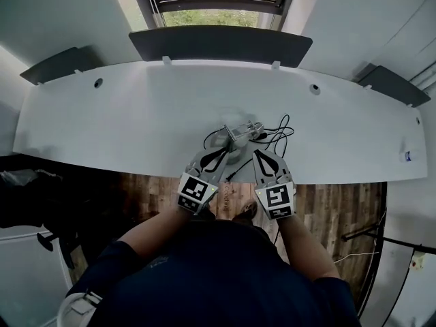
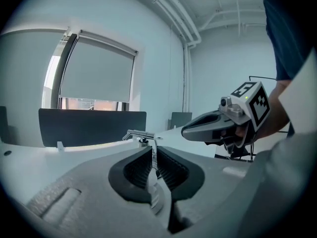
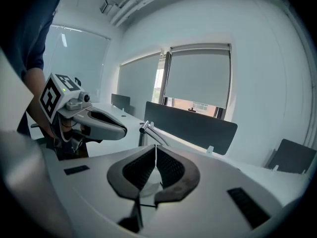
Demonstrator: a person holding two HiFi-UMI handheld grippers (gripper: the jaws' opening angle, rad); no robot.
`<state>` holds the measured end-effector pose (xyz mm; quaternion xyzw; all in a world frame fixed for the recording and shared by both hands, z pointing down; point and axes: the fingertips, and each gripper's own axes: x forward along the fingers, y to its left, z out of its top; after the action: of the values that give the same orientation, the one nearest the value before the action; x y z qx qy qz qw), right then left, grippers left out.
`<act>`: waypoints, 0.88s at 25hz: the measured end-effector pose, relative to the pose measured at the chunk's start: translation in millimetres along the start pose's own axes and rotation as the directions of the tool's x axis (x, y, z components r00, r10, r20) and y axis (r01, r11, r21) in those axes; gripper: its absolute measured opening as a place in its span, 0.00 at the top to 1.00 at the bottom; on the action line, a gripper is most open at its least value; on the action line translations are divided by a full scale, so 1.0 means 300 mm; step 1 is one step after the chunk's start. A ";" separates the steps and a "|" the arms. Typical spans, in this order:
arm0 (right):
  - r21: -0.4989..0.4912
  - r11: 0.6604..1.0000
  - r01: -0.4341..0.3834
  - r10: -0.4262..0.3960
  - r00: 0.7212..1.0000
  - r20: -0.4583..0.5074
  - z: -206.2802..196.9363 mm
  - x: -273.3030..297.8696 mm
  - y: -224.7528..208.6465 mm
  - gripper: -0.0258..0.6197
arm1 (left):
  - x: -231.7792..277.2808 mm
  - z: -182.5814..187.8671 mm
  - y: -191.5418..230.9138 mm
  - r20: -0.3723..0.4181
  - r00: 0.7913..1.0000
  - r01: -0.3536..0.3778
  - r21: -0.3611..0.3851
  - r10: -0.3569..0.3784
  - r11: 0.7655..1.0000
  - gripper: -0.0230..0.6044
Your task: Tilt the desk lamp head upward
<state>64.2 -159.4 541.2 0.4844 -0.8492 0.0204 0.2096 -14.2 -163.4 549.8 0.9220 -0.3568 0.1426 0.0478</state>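
Person's forearms (image 1: pixel 155 234) nearest, hands hidden behind marker cubes. Left gripper (image 2: pixel 153 155) jaws were shut, nothing between them; right gripper (image 3: pixel 155 155) jaws likewise shut and empty. Desk lamp (image 1: pixel 240 132) stood just beyond both tips, near front bench edge; base blurred, partly masked by tips; lower stem hidden behind jaws in both gripper views. Black cables (image 1: pixel 278 136) lay tangled right of lamp. White curved bench (image 1: pixel 122 121) carried lamp. Dark divider panel (image 1: pixel 220 44) and window (image 1: pixel 218 17) stood behind lamp; wood floor (image 1: pixel 334 213) showed on lamp's near side.
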 end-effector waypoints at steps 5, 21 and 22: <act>-0.048 0.998 -0.028 0.026 0.999 -0.041 -0.054 0.071 -0.053 0.92 | 0.059 -0.028 0.015 -0.026 0.999 -0.046 0.000 0.046 0.999 0.82; -0.314 0.947 -0.066 0.051 0.997 -0.055 -0.149 0.328 -0.124 0.72 | 0.193 -0.065 0.083 -0.060 0.991 -0.120 0.041 0.123 0.992 0.72; -0.324 0.944 -0.068 0.054 0.997 -0.053 -0.153 0.342 -0.125 0.72 | 0.198 -0.065 0.086 -0.060 0.991 -0.116 0.049 0.119 0.992 0.72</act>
<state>65.3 -251.9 615.2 0.4163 -0.8507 -0.1030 0.3041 5.9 -217.1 585.6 0.8953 -0.4054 0.1822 0.0297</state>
